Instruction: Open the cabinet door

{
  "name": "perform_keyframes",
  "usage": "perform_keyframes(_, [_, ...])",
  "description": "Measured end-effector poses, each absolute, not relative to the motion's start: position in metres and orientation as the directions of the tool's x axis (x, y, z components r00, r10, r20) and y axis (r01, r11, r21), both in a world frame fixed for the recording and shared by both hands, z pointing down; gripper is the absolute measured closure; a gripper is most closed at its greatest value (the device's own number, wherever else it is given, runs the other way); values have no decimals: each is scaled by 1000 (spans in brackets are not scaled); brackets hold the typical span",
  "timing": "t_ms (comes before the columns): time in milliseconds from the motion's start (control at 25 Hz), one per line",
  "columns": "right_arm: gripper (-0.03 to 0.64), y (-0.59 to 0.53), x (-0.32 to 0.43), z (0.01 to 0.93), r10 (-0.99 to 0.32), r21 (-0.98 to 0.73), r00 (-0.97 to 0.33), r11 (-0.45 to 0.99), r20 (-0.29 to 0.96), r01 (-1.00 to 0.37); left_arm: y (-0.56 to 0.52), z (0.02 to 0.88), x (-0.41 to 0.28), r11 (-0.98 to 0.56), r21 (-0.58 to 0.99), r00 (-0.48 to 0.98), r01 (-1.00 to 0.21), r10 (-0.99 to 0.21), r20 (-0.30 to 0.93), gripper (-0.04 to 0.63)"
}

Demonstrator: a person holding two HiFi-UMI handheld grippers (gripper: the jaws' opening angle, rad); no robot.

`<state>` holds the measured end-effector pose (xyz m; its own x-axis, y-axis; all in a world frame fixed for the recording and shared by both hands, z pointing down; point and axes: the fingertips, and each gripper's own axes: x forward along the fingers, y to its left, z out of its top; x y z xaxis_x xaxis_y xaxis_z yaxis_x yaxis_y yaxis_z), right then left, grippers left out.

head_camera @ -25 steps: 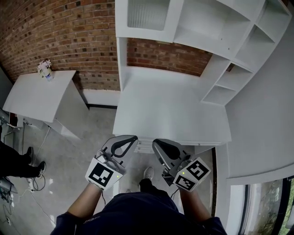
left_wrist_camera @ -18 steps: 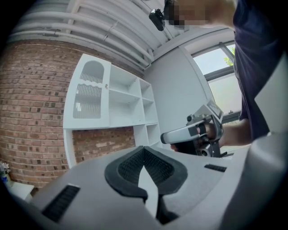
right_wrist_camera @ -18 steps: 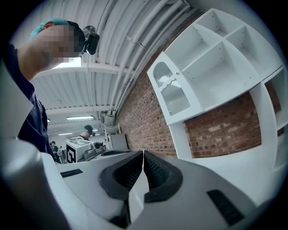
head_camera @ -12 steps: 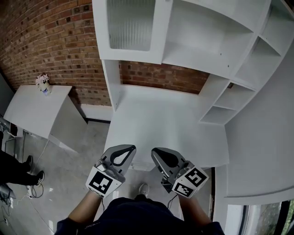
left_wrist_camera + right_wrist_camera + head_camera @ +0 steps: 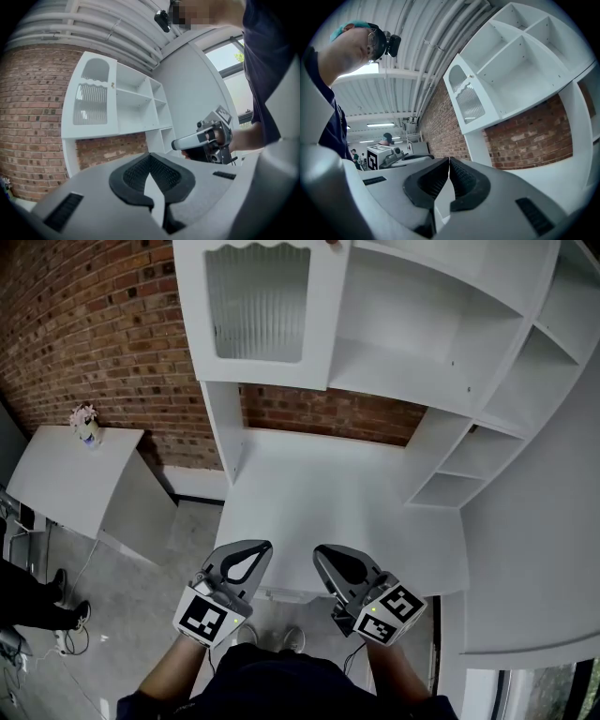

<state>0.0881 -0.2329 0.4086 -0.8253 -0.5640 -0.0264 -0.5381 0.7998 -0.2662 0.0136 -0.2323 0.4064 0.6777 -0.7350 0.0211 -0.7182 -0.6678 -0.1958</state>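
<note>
The white cabinet door with a ribbed glass pane hangs closed at the upper left of the shelf unit; it also shows in the left gripper view and the right gripper view. A small knob sits on its right edge, seen too from the right gripper. My left gripper and right gripper are held side by side at the desk's near edge, well below and short of the door. Both point level, jaws shut with nothing between them.
A white desk top lies under open shelves, in front of a brick wall. A white wall panel bounds the right. A low white table with a small flower pot stands left. A person's legs are at far left.
Both grippers have advanced toward the desk, staying shut. The view has tilted up, so the whole glass door has come into sight at the top.
</note>
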Motion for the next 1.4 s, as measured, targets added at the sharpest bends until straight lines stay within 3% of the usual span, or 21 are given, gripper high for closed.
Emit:
perform_keyframes(880, [591, -304, 33, 354, -732, -142, -677, 680, -81, -719, -327, 333, -40, -746, -378, 821, -548, -566, -74, 589])
perform_keyframes(1400, [591, -342, 52, 289, -739, -4, -650, 661, -178, -750, -381, 259, -22, -626, -552, 804, -551, -576, -150, 589])
